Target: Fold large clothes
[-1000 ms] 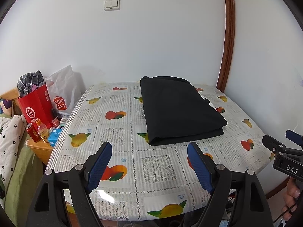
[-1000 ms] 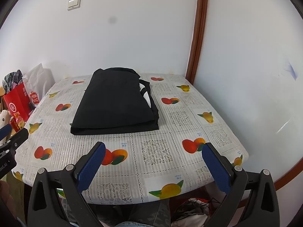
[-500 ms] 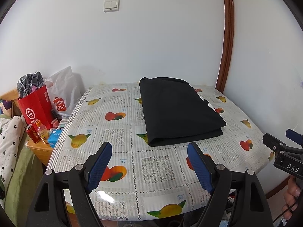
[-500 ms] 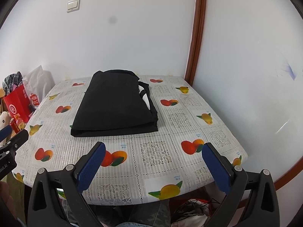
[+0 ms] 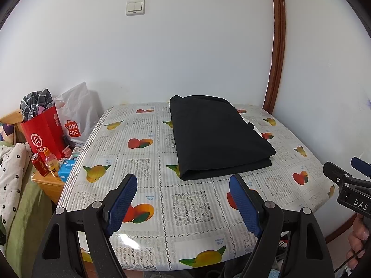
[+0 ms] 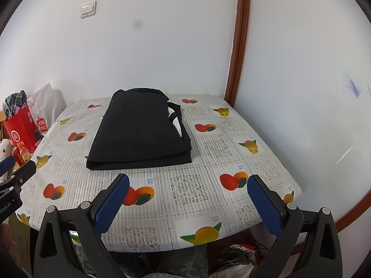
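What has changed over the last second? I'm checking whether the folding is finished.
Almost nothing. Both views drift slightly, as if the grippers eased back or tilted a little. The garment lies folded on the table as before, touched by neither. The left gripper and right gripper stay open and empty above the near edge.

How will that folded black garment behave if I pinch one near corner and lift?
The black garment is soft cloth in stacked layers, so it would probably droop and unfold rather than lift flat. The tablecloth looks glossy, so a push may slide the whole stack. The loose edge on its right side may flop open first.
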